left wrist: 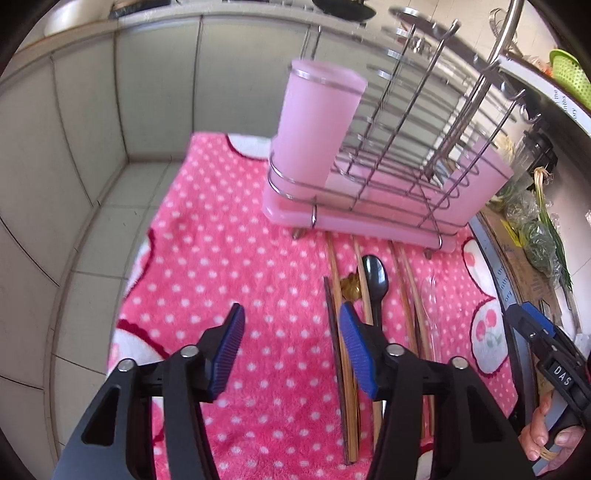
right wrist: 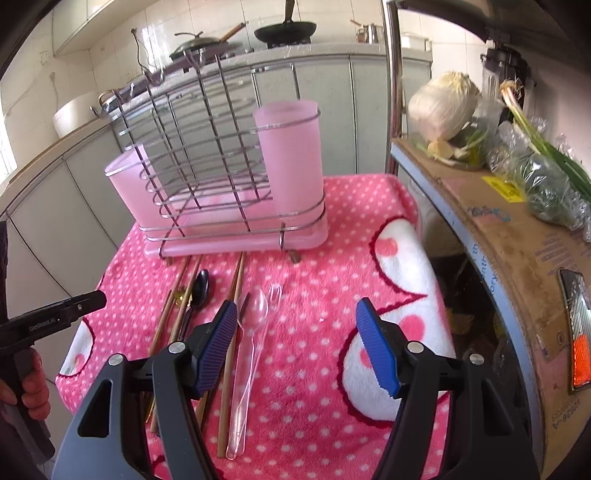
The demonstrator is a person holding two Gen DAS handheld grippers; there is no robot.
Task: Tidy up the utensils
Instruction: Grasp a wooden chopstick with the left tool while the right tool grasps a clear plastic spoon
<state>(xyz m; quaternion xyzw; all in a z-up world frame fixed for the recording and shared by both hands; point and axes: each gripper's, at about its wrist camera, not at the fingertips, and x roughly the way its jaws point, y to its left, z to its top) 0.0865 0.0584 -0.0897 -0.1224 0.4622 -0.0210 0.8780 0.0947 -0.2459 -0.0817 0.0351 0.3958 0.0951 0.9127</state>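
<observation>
A wire rack with a tall pink cup and a wide pink cup stands on a pink dotted towel; it also shows in the left wrist view. In front of it lie wooden chopsticks, a black spoon, a clear plastic spoon and a clear fork. The black spoon and chopsticks lie by my left gripper's right finger. My left gripper is open and empty above the towel. My right gripper is open and empty, just right of the clear spoon.
A cardboard-topped shelf with a cabbage and bagged greens stands to the right. Grey cabinet fronts run behind and to the left. Pans sit on a far counter.
</observation>
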